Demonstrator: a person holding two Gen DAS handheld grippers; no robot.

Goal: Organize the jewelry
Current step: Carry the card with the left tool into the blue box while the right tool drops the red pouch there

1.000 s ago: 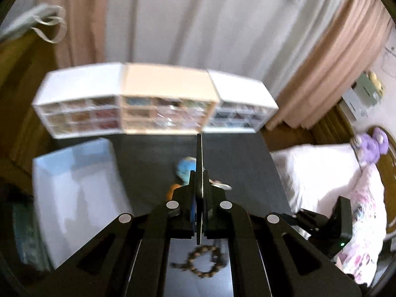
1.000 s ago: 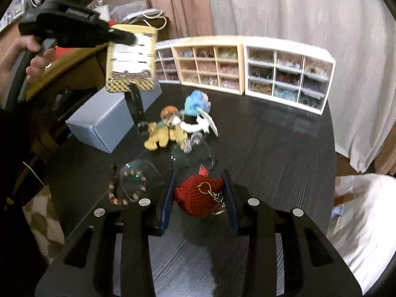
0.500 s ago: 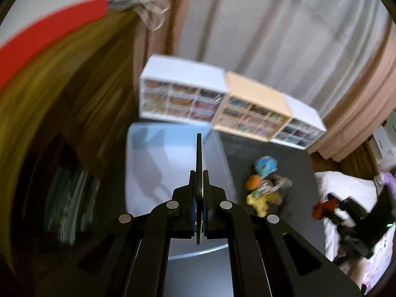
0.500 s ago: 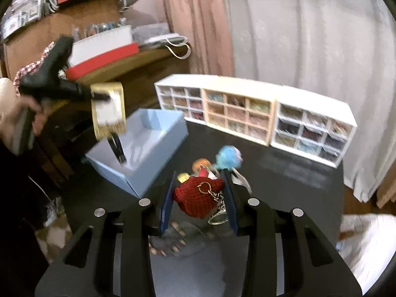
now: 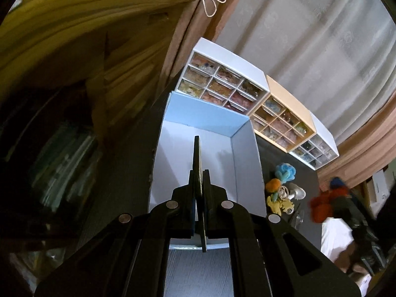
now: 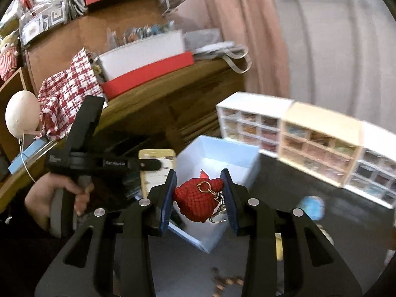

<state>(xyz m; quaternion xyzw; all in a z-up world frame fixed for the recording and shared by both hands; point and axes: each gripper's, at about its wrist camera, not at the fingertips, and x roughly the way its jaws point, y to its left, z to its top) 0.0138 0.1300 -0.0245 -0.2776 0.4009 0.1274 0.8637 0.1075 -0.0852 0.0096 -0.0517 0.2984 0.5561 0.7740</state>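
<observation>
My left gripper (image 5: 198,193) is shut on a flat yellow card holder (image 5: 196,163), seen edge-on, held over the open light-blue box (image 5: 243,153). In the right wrist view the card holder (image 6: 156,165) shows at the box's left side, gripped by the left gripper (image 6: 158,164). My right gripper (image 6: 199,198) is shut on a red crocheted keychain charm (image 6: 195,200) with a gold ring, held above the light-blue box (image 6: 247,153). The red charm also shows at the right of the left wrist view (image 5: 321,203).
Three small drawer cabinets (image 5: 222,84) (image 6: 319,136) stand behind the box on the dark table (image 5: 284,158). Blue, orange and yellow plush charms (image 5: 282,185) lie right of the box. A bead bracelet (image 6: 227,282) lies near the front. A cluttered wooden sideboard (image 6: 148,94) stands at left.
Both grippers have swung left toward the blue box. The left one now holds the card holder over the box; the right one carried the red charm up over it.
</observation>
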